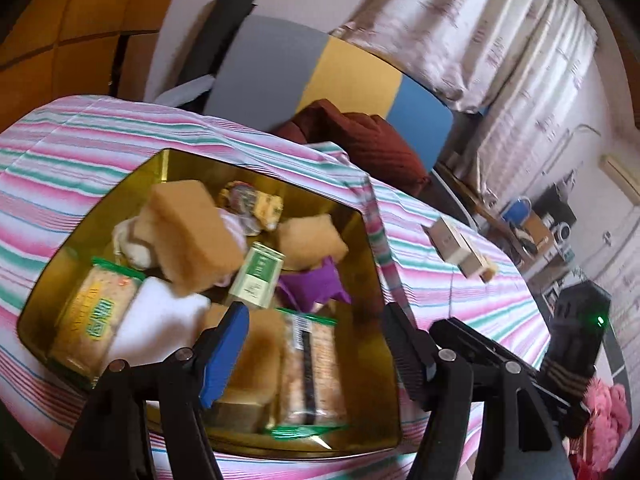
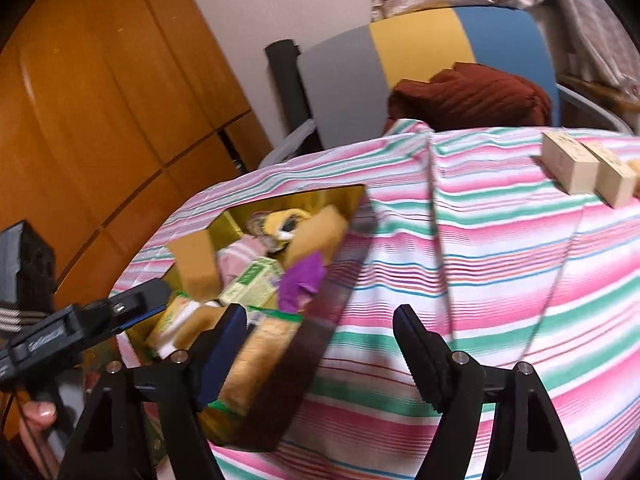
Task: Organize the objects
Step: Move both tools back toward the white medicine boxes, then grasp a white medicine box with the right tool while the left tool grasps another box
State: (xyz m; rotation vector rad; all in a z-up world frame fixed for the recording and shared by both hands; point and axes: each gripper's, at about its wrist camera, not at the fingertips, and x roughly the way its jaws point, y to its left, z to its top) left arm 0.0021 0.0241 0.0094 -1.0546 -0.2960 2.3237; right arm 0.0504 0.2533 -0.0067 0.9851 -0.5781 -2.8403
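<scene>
Striped cloth (image 2: 500,240): we see it, pink, green and white, covering the whole desk; most of it lies bare.
Gold tin (image 1: 100,216): we count this as where the sorting has gone. It sits on the cloth, open at the top and nearly full.
Tin contents: we make out tan sponge blocks (image 1: 192,236), two cracker packets (image 1: 96,312), a white cloth (image 1: 156,316), a green-and-white carton (image 1: 260,276), a purple scrap (image 1: 316,284) and a small yellow-wrapped item at the far wall that we cannot identify.
Left gripper (image 1: 312,344): we see it open above the near end of the tin, with nothing pressed between its fingers.
Right gripper (image 2: 316,344): we see it open too, empty, over the tin's near wall and the cloth beside it.
Small boxes (image 2: 576,164): we find two pale cartons side by side on the cloth, well apart from the tin, with a small tan piece just beyond them that we cannot identify.
Done: we judge most of the loose things are already in the tin.
Left: we reckon the two boxes and that tan piece are what remain to be collected, if they belong in the tin at all.
</scene>
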